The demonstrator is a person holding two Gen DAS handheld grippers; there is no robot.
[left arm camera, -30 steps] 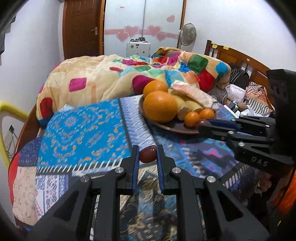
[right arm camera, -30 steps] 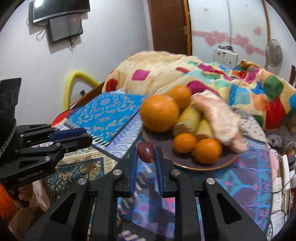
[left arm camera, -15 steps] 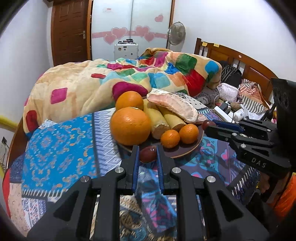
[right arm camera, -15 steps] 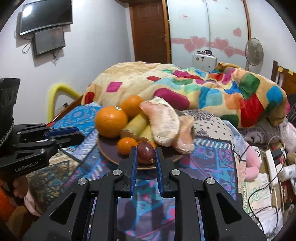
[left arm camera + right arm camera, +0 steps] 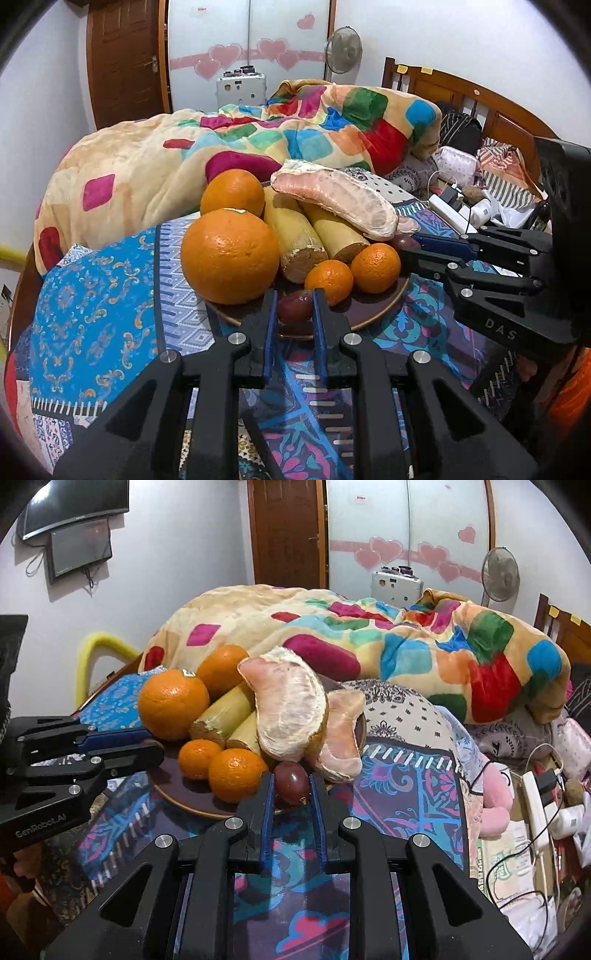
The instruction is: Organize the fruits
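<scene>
A dark brown plate on the patterned table holds two big oranges, two small mandarins, two cut sugarcane pieces and peeled pomelo segments. My left gripper is shut on a dark red passion fruit at the plate's near rim. My right gripper is shut on another dark red passion fruit over the plate's right edge, next to the pomelo. Each gripper shows in the other's view: the right, the left.
A patchwork blanket is heaped on the bed behind the table. Power strips, cables and clutter lie to the right. A yellow chair back stands at the left. The patterned tablecloth spreads left of the plate.
Both grippers, each still holding its passion fruit, have moved in toward the plate. The fruits now sit at the plate's rim instead of out over the tablecloth.
</scene>
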